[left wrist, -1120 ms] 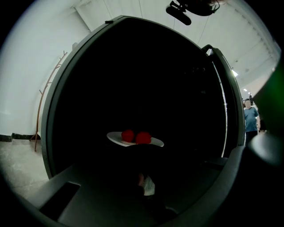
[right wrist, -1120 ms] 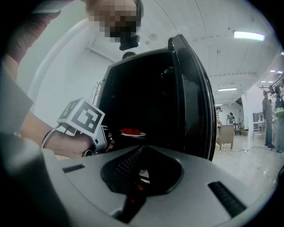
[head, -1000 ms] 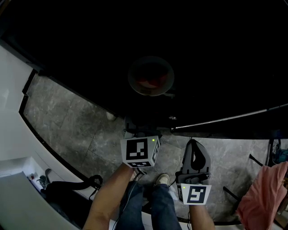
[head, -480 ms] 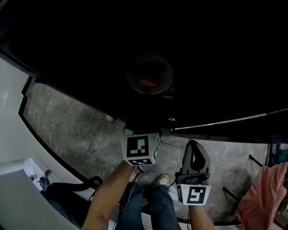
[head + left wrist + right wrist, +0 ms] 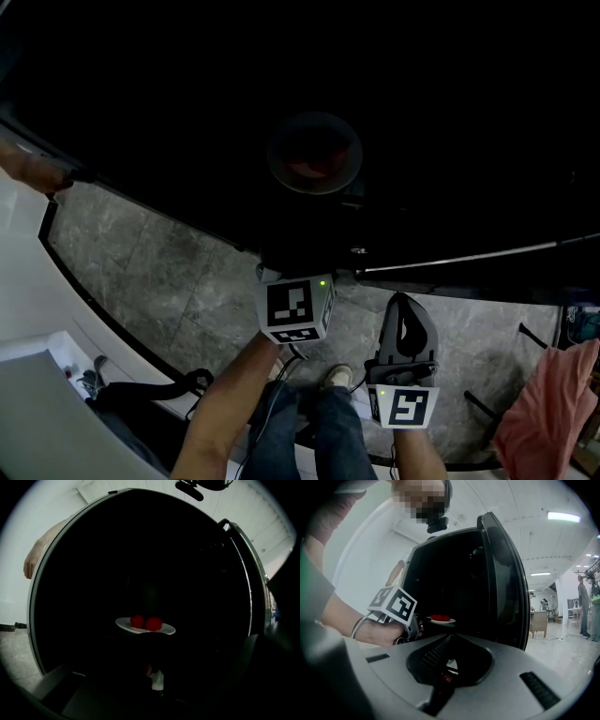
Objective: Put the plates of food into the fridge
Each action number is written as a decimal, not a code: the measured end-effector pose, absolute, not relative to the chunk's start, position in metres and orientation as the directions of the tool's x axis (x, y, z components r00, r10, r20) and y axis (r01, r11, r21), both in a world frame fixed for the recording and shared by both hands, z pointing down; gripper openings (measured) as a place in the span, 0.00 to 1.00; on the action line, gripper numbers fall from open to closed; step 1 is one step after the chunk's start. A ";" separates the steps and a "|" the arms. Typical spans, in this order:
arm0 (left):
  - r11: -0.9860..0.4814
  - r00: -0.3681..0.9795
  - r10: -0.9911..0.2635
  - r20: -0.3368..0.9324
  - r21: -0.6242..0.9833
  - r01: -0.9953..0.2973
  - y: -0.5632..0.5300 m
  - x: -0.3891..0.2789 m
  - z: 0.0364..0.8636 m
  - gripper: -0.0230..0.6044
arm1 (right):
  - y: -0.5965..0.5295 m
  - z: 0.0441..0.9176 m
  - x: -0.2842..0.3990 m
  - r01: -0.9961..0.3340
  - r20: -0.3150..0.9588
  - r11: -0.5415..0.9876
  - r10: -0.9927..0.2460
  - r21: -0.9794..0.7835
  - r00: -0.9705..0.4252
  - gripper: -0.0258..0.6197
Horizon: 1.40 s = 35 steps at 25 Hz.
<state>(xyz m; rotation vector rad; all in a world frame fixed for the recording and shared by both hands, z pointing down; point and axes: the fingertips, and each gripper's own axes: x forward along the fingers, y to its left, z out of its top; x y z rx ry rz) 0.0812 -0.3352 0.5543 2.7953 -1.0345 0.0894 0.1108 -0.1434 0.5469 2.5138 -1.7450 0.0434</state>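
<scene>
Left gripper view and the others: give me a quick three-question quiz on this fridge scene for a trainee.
1. True or false: the food on the plate is green.
2. Which tongs grip the plate?
3. Fill in: the fridge door stands ____.
Key: 1 false, it is red. 2 the left tongs. 3 open.

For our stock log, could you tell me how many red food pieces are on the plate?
2, side by side on the plate in the fridge: left piece, right piece. Others may hide behind them.
</scene>
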 end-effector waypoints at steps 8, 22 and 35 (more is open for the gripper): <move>-0.748 0.758 -0.641 0.120 0.124 -0.653 -0.335 0.081 0.555 0.05 | -0.144 0.549 0.109 -0.940 0.071 -0.337 -0.938 0.049 0.340 0.06; -0.736 0.748 -0.652 0.125 0.132 -0.664 -0.351 0.088 0.548 0.05 | -0.145 0.549 0.109 -0.942 0.064 -0.333 -0.940 0.047 0.335 0.06; -0.738 0.745 -0.659 0.103 0.101 -0.667 -0.360 0.096 0.541 0.05 | -0.145 0.550 0.110 -0.939 0.075 -0.341 -0.936 0.056 0.344 0.06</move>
